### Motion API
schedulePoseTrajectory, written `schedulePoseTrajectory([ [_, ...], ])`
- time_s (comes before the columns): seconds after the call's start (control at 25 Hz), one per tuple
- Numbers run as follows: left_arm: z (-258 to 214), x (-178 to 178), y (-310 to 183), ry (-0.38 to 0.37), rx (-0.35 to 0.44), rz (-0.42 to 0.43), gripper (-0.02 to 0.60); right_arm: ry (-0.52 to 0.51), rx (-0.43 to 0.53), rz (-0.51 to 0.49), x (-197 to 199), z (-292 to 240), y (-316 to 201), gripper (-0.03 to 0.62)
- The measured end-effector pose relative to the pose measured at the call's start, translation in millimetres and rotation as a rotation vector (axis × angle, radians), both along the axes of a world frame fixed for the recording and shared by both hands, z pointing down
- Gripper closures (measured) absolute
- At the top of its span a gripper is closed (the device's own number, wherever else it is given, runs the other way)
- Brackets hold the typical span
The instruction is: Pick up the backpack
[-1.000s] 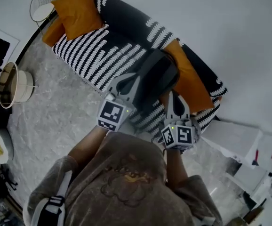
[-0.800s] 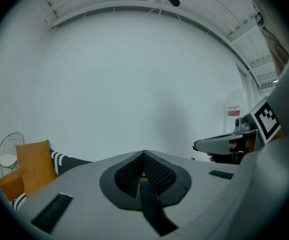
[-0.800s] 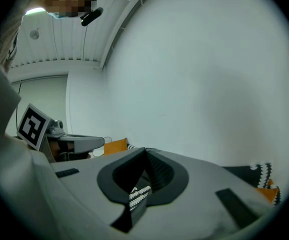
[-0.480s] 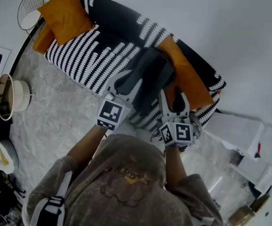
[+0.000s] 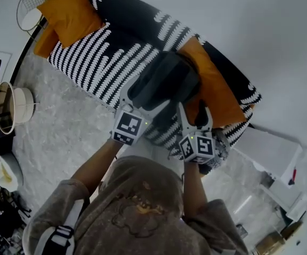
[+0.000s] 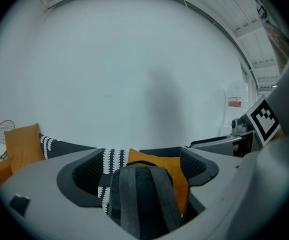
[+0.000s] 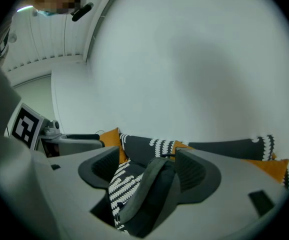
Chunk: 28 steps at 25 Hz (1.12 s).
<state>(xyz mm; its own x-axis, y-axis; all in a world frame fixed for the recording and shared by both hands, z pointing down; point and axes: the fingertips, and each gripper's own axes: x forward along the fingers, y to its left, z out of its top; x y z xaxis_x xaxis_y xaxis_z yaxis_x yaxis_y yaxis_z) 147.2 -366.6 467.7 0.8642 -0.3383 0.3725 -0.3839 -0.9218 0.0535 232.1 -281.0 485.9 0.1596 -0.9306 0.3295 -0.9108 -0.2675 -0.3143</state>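
Grey fabric fills both gaps: the backpack (image 5: 164, 84) stands on the striped sofa (image 5: 100, 62), leaning against an orange cushion (image 5: 220, 97). My left tongs (image 5: 143, 97) are opening, already wide, with the pack's two straps (image 6: 128, 204) between the jaws but untouched. My right tongs (image 5: 196, 115) are opening too, framing the pack's side edge without pressing it. I judge each side should close on a strap or a firm fold, not slack cloth, and both should lift together. My own tongs hide the pack's base and how it sits on the seat.
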Motion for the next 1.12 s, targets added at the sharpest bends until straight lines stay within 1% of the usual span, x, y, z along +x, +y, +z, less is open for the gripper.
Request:
schedulePoseTrajectory([
  [0.16, 49.1, 8.3, -9.8, -0.057, -0.037, 0.002, 0.108, -0.034, -0.076, 0.007, 9.6, 49.9, -3.5, 0.260],
  [0.36, 112.9, 19.6, -28.8, -0.117, -0.083, -0.001, 0.109, -0.057, -0.134, 0.031, 24.8, 108.4, -13.3, 0.260],
  [0.52, 167.6, 28.2, -41.1, -0.127, -0.113, -0.018, 0.109, -0.090, -0.161, 0.045, 29.7, 160.8, -18.0, 0.260],
  [0.64, 206.9, 34.5, -47.7, -0.145, -0.138, -0.017, 0.114, -0.085, -0.188, 0.042, 31.7, 194.7, -23.6, 0.258],
  [0.76, 238.1, 39.2, -47.9, -0.178, -0.173, 0.000, 0.123, -0.068, -0.215, 0.036, 33.0, 214.9, -25.5, 0.258],
  [0.88, 258.2, 40.8, -48.5, -0.200, -0.163, 0.007, 0.123, -0.080, -0.225, 0.038, 31.6, 231.3, -25.2, 0.258],
  [1.0, 275.5, 43.2, -48.5, -0.219, -0.174, 0.010, 0.133, -0.089, -0.240, 0.034, 29.2, 245.8, -27.4, 0.259],
  [1.08, 284.1, 44.4, -46.7, -0.238, -0.180, 0.019, 0.137, -0.087, -0.254, 0.033, 28.0, 250.6, -28.1, 0.272],
  [1.12, 286.6, 44.5, -46.2, -0.246, -0.177, 0.022, 0.146, -0.086, -0.258, 0.035, 28.1, 251.9, -28.0, 0.296],
])
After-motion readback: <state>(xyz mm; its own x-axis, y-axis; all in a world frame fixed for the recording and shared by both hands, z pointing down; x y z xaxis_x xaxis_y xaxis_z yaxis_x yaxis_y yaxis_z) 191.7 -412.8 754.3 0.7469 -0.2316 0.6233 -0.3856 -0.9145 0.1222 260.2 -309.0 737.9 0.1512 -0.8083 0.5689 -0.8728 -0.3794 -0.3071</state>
